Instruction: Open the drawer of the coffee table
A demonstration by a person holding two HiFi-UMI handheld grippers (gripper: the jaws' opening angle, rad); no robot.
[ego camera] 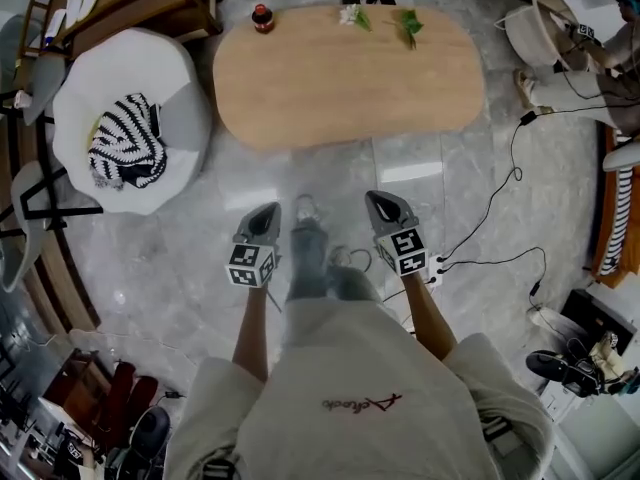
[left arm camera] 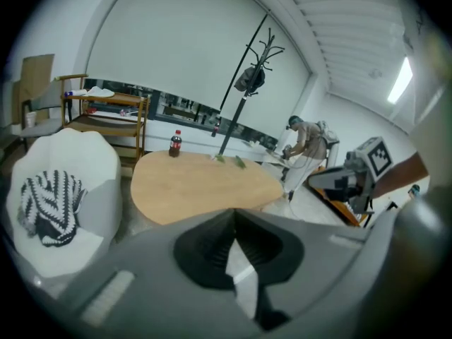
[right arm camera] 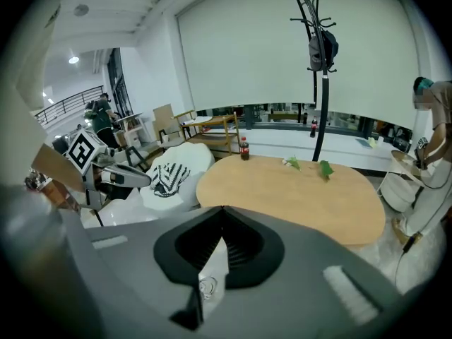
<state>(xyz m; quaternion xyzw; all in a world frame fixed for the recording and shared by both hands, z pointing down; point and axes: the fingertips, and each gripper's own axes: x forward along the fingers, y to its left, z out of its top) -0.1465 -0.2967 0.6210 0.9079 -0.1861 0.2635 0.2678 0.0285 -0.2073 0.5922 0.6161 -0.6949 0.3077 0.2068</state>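
The coffee table [ego camera: 345,73] is a low oval with a light wood top, standing ahead of me on the grey marble floor; it also fills the middle of the left gripper view [left arm camera: 205,186] and the right gripper view [right arm camera: 296,193]. No drawer shows in any view. My left gripper [ego camera: 268,211] and right gripper [ego camera: 378,199] are held side by side in front of my body, short of the table's near edge and pointing toward it. Both are shut with nothing between the jaws, the left gripper [left arm camera: 234,214] and the right gripper [right arm camera: 223,210] each with jaw tips meeting.
A cola bottle [ego camera: 262,18] and green sprigs [ego camera: 408,23] lie at the table's far edge. A white armchair [ego camera: 130,133] with a striped cloth stands left of the table. Cables [ego camera: 500,198] trail on the floor to the right. A coat stand [right arm camera: 321,55] and a person [left arm camera: 307,143] are beyond.
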